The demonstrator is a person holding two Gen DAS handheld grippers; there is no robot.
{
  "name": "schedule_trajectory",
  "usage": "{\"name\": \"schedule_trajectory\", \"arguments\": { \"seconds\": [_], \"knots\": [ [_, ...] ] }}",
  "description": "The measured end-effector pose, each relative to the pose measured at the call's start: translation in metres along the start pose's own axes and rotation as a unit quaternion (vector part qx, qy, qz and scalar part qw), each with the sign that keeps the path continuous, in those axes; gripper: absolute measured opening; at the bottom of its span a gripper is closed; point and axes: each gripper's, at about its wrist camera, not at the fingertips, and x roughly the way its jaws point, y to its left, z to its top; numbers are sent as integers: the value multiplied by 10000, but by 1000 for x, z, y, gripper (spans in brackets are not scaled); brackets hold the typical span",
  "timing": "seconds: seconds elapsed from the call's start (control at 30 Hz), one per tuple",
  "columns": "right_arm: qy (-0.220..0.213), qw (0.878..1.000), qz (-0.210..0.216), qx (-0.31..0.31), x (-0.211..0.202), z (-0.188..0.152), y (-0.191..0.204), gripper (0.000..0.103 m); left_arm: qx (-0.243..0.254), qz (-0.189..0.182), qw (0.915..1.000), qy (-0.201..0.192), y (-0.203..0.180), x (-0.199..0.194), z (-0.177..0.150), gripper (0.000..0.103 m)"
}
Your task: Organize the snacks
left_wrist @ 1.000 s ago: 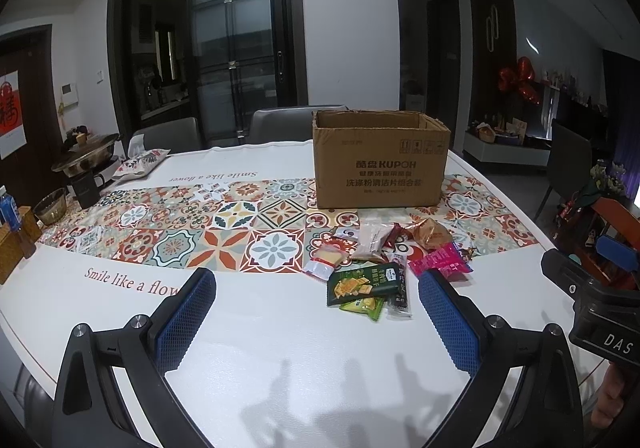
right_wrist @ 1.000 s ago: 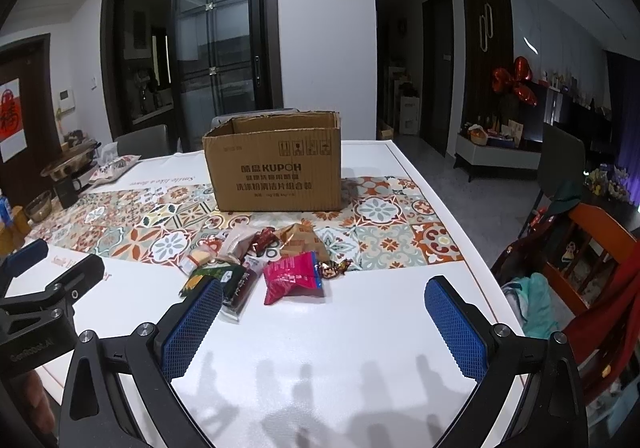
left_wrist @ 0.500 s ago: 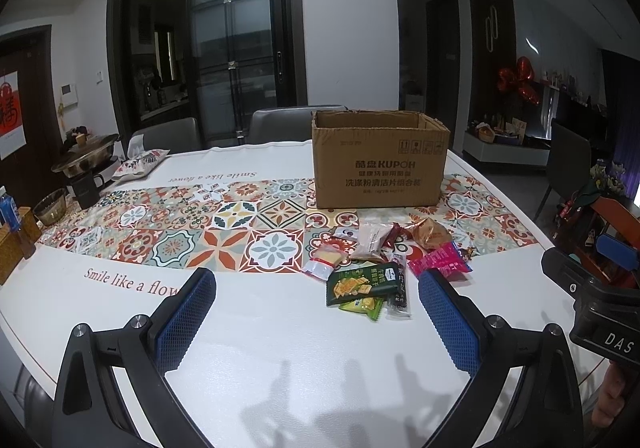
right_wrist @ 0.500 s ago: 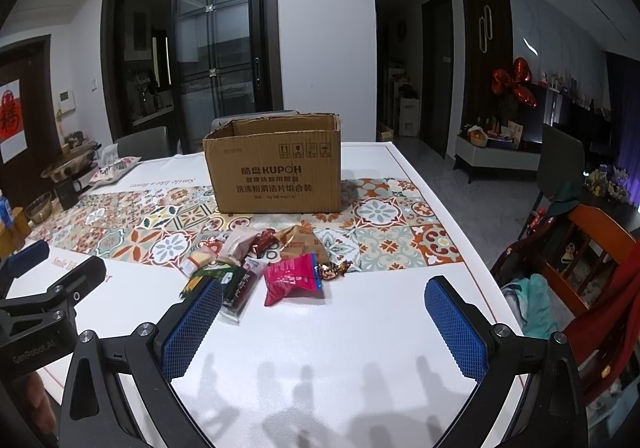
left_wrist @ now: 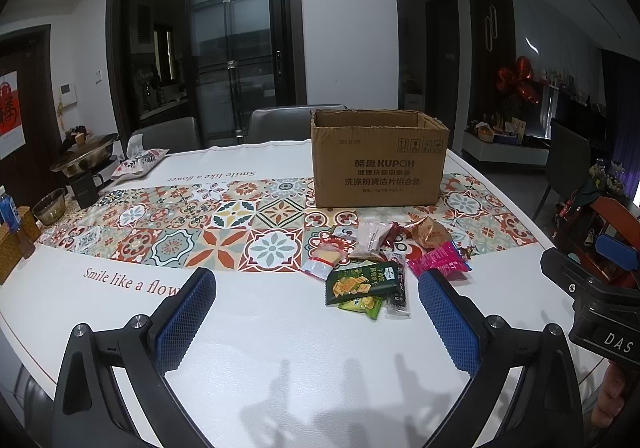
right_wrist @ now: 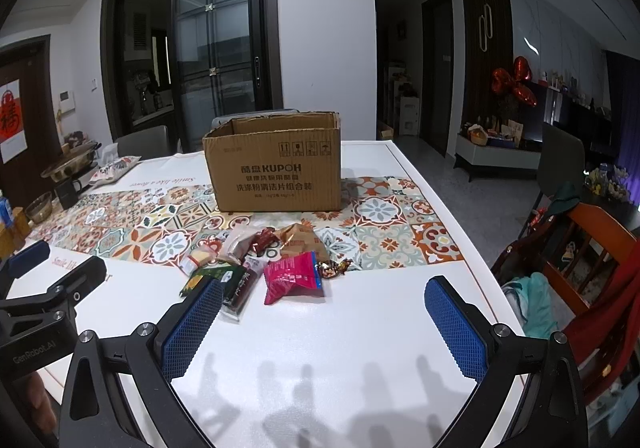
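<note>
An open cardboard box point(left_wrist: 379, 164) stands on the patterned runner; it also shows in the right wrist view point(right_wrist: 276, 168). In front of it lies a pile of snack packets: a dark green cracker pack point(left_wrist: 362, 282), a pink packet point(left_wrist: 440, 262) point(right_wrist: 294, 278), a brown wrapped bun point(left_wrist: 430, 233), a pale packet point(left_wrist: 370, 236) and a clear-wrapped cake point(left_wrist: 326, 262). My left gripper point(left_wrist: 316, 312) is open and empty above the white table, short of the pile. My right gripper point(right_wrist: 324, 322) is open and empty, also short of the pile.
The table's right edge point(right_wrist: 472, 264) drops to a chair with clothes point(right_wrist: 580, 268). At the far left stand a pot point(left_wrist: 86, 158), a black mug point(left_wrist: 84, 190), a glass bowl point(left_wrist: 50, 206) and a cushion point(left_wrist: 138, 164). Grey chairs point(left_wrist: 280, 124) sit behind the table.
Both grippers have barely moved; the right one has crept slightly closer to the snack pile. Nothing has been touched.
</note>
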Motion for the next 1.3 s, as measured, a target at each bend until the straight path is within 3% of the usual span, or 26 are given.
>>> {"name": "schedule_trajectory", "arguments": {
  "seconds": [0.77, 1.07, 1.3],
  "knots": [
    [68, 10000, 23, -15, 4, -4, 2, 102, -1, -35, 10000, 51, -3, 2, -2, 103],
    [325, 9994, 124, -29, 23, -3, 2, 102, 27, -169, 9992, 363, -1, 29, -4, 103],
    [606, 9977, 286, -42, 50, -1, 6, 102, 305, -341, 9975, 546, -6, 59, -2, 95]
  ]
}}
